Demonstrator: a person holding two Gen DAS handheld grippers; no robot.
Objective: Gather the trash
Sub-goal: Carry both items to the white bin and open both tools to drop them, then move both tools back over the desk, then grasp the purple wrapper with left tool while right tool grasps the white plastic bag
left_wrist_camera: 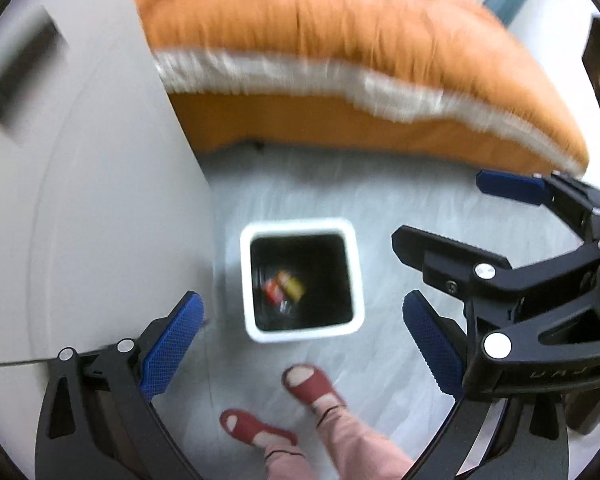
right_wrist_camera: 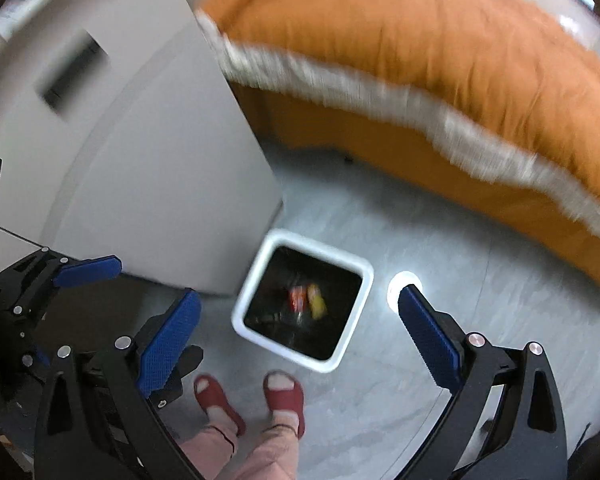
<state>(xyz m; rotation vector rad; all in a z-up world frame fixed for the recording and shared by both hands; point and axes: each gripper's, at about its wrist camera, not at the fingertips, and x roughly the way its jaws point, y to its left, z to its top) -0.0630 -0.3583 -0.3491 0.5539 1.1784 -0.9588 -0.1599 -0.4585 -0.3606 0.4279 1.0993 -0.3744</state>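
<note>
A white square bin (left_wrist_camera: 256, 320) with a black liner stands on the grey floor. Red and yellow wrappers (left_wrist_camera: 284, 286) lie at its bottom. My left gripper (left_wrist_camera: 304, 340) is open and empty, high above the bin. The right gripper's fingers (left_wrist_camera: 508, 188) show at the right of the left wrist view, open. In the right wrist view the bin (right_wrist_camera: 360, 280) with the wrappers (right_wrist_camera: 308, 298) lies below my open, empty right gripper (right_wrist_camera: 300, 340). The left gripper's blue pads (right_wrist_camera: 88, 272) show at the left.
An orange bed cover with white fringe (left_wrist_camera: 340, 52) hangs behind the bin. A white cabinet (left_wrist_camera: 100, 200) stands left of it. The person's feet in red slippers (left_wrist_camera: 312, 388) stand in front of the bin. A bright light reflection (right_wrist_camera: 404, 284) shows on the floor.
</note>
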